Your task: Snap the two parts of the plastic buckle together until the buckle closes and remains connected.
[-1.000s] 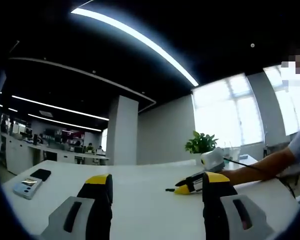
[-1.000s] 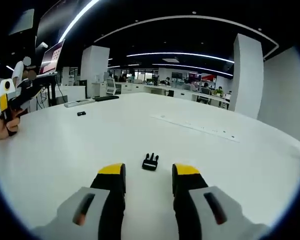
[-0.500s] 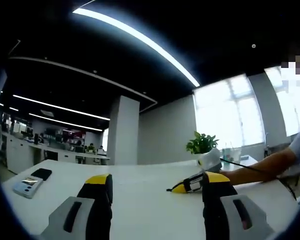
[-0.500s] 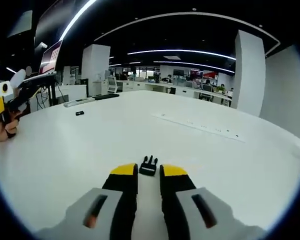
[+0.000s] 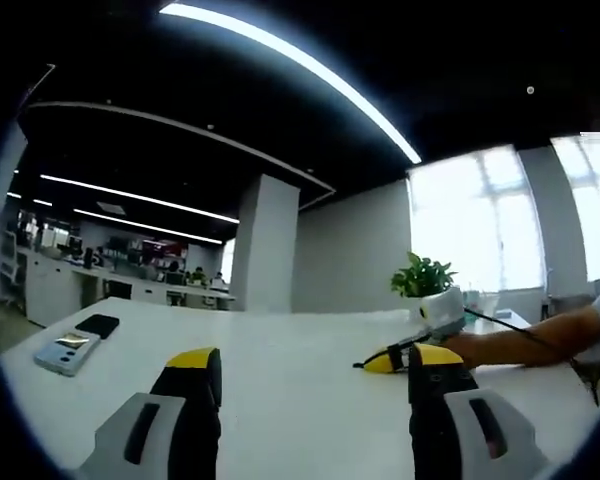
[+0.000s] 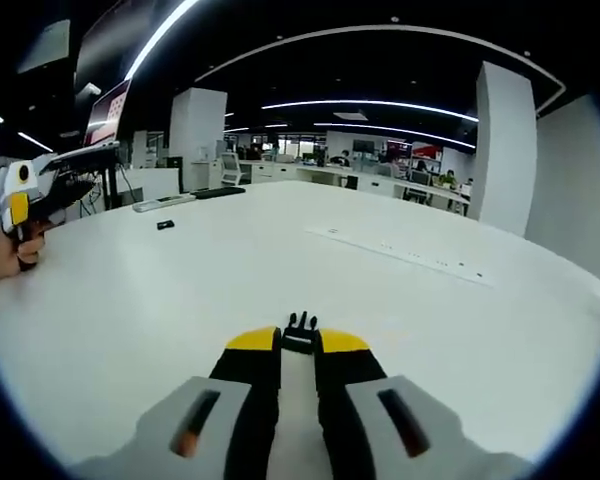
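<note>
The right tool (image 6: 298,345) has its jaws pinched on a black buckle part (image 6: 300,333) down on the white table (image 6: 180,290). The left tool (image 5: 315,365) hangs over the table with jaws wide apart, holding nothing. A small dark piece (image 6: 163,226) well across the table may be the mate; I cannot tell. Joining looks entirely undone.

Around the buckle part (image 6: 300,335) we saw open white table (image 6: 160,300), with only a distant small black piece (image 6: 163,226) and phones (image 5: 70,350).
</note>
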The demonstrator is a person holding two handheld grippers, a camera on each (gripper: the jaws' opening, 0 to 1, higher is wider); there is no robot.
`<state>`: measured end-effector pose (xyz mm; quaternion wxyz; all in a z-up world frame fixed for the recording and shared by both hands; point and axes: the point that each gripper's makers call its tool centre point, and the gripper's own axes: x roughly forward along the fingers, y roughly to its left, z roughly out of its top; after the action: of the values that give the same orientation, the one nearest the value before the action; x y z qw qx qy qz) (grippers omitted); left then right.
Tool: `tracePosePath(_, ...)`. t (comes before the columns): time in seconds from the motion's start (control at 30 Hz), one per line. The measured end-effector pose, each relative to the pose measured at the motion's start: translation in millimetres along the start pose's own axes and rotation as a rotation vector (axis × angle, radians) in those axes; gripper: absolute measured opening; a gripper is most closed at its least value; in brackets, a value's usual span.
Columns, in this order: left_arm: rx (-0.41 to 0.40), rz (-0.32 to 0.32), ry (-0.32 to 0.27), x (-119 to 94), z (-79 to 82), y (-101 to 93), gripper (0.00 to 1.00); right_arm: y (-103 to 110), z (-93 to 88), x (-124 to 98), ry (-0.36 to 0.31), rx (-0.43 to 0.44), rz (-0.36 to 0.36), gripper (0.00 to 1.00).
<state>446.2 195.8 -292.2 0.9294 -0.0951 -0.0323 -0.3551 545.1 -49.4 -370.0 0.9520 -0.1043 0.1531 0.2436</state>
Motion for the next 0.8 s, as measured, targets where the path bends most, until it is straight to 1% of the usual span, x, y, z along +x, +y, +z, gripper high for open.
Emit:
tracePosePath(0.1,-0.009,0.007,-0.005,0,0.8,1.8,0.78,4,-0.2,-2,-0.001,-0.005,0.01,0.14)
tracePosePath(0.23,0.014,0.017,0.004,1,-1.5,4.1,0.78,6,0.8,-1,-0.003,-0.017,0.024,0.14)
tracePosePath(0.33,0.042,0.022,0.017,4,-3.3,6.6,0.78,8,1.4,0,-0.001,-0.013,0.036,0.13)
tracePosePath(0.4,0.092,0.031,0.012,5,-1.8,9.5,0.76,10,1.1,-1,-0.001,-0.008,0.045,0.13)
tracePosePath(0.47,0.102,0.038,0.013,7,-1.8,12.1,0.73,13,0.5,-2,-0.001,-0.007,0.054,0.13)
tracePosePath(0.57,0.1,0.035,0.021,14,-2.6,19.3,0.73,16,1.0,-2,0.0,-0.005,0.07,0.13)
tracePosePath(0.63,0.125,0.051,0.063,20,-9.7,26.2,0.73,17,1.6,-2,-0.001,-0.008,0.073,0.13)
tracePosePath(0.73,0.145,0.056,0.09,30,-14.9,31.3,0.74,17,1.9,-1,-0.002,-0.011,0.078,0.13)
tracePosePath(0.8,0.13,0.055,0.114,36,-19.5,35.8,0.75,18,2.2,-1,-0.002,-0.013,0.082,0.13)
